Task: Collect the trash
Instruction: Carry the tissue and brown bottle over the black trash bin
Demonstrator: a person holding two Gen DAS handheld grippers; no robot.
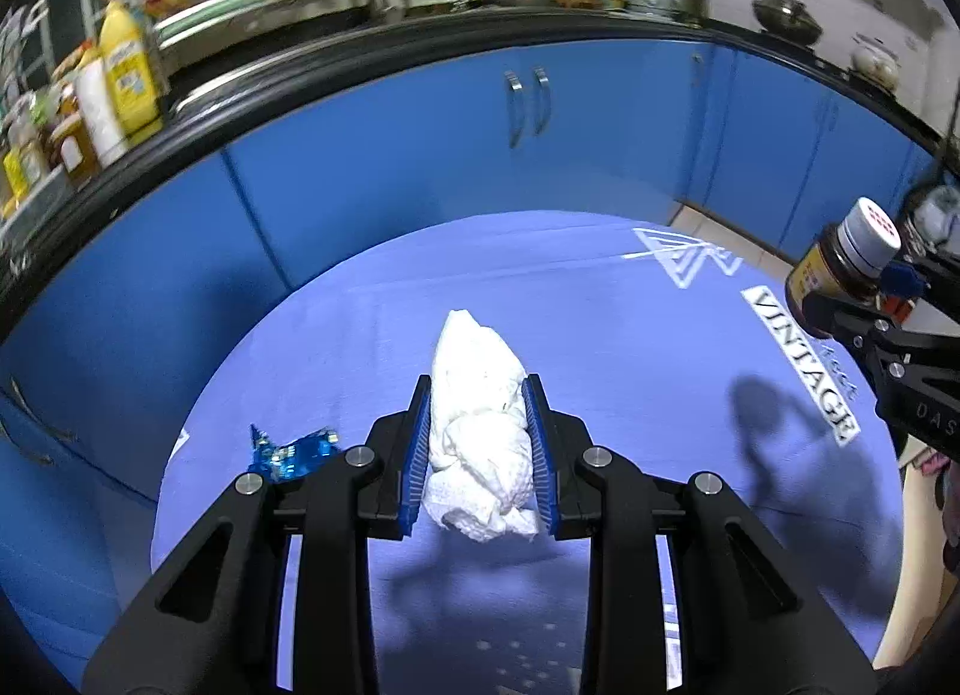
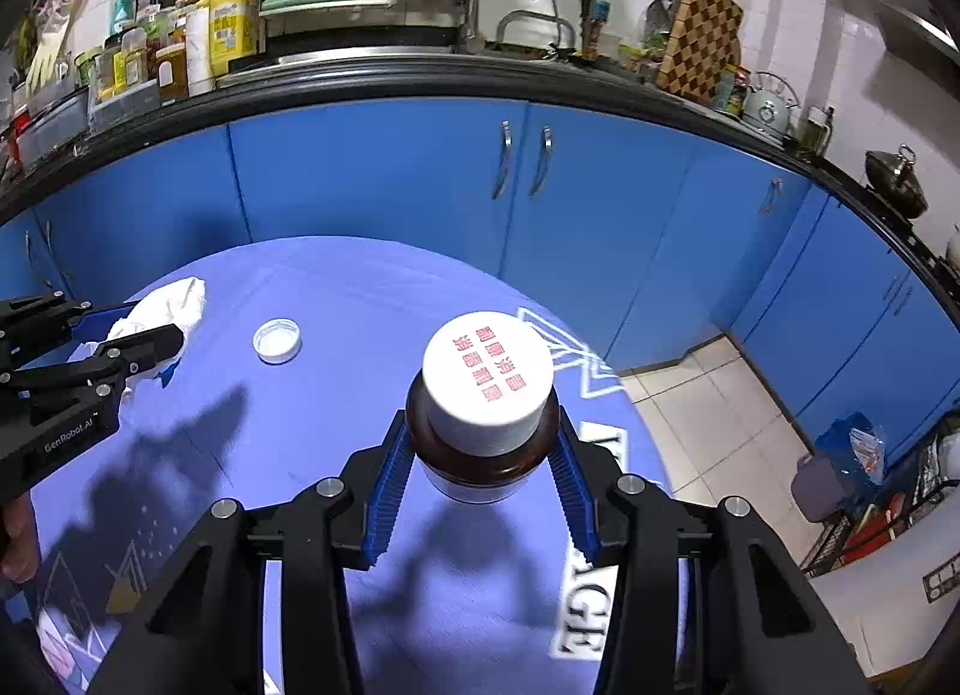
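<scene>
Blue lower kitchen cabinets (image 2: 372, 179) with metal handles across the back, black-edged worktop (image 2: 420, 74) above, crowded with bottles, a yellow dish-soap bottle (image 2: 231, 17), a checkered cutting board (image 2: 699, 44).

Round desk under a periwinkle-blue cloth (image 1: 600, 347) with white "VINTAGE" print, near the cabinets, tiled floor (image 2: 720, 413) to the right.

Left gripper (image 1: 480, 443), black frame with blue ribbed pads: jaws clamped on a crumpled white paper towel (image 1: 480, 407), wad squeezed between both pads, sticking out past the fingertips and hanging a bit below them. Seen in right wrist view too, at far left (image 2: 150, 329), towel (image 2: 174, 305) at the desk's left side; lifted or resting, cannot tell.

Right gripper (image 2: 480, 455), same build: jaws clamped on a brown glass bottle (image 2: 480, 455) with a white screw cap (image 2: 487, 380) printed in red characters, cap pointing toward the camera, held above the cloth with shadow below. Also at right edge of left wrist view (image 1: 840, 275).

Crinkled shiny blue foil wrapper (image 1: 294, 452) lying on the cloth, just left of the left gripper, apart from the towel.

Small white round lid (image 2: 277, 340), upside down, flat on the cloth between towel and bottle, touching neither.
</scene>
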